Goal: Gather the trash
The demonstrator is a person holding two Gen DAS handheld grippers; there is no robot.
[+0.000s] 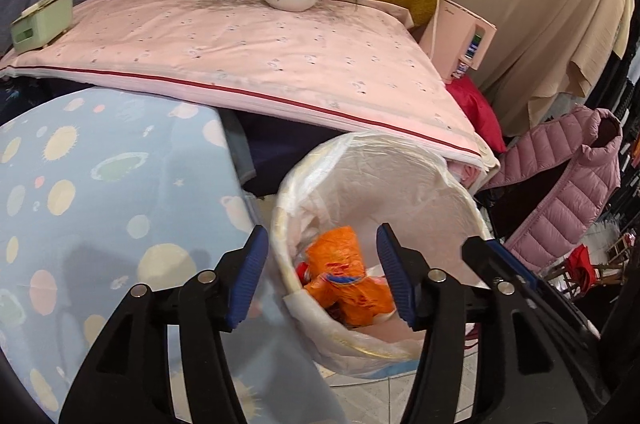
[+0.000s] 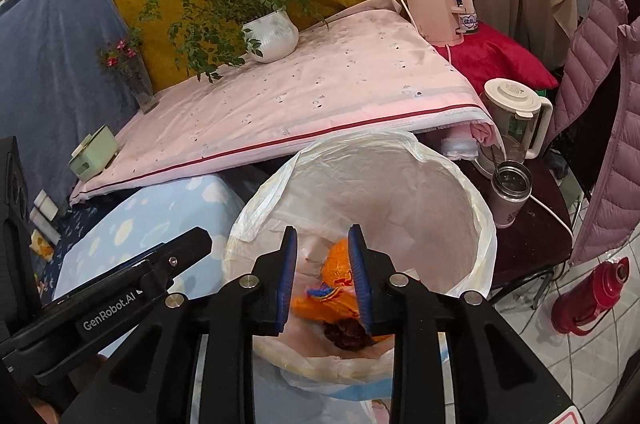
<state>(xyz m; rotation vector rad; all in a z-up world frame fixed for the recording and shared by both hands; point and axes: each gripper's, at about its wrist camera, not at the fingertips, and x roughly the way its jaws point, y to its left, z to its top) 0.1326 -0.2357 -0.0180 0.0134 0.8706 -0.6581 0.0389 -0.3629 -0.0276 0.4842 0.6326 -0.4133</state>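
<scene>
Over the trash bin [image 1: 404, 184], both tools hang close together. Down inside its white bag liner [image 2: 404, 192] lies the orange wrapper [image 1: 348, 276], with other scraps under it. That is where trash belongs, so this piece looks put away. The left hand-held gripper [image 1: 322, 276] is spread wide and holds nothing. The right hand-held gripper [image 2: 322, 280] has a narrower gap, and it looks empty too. The bin stands beside the pink-covered bench [image 2: 304, 96], likely so trash can drop in easily.
</scene>
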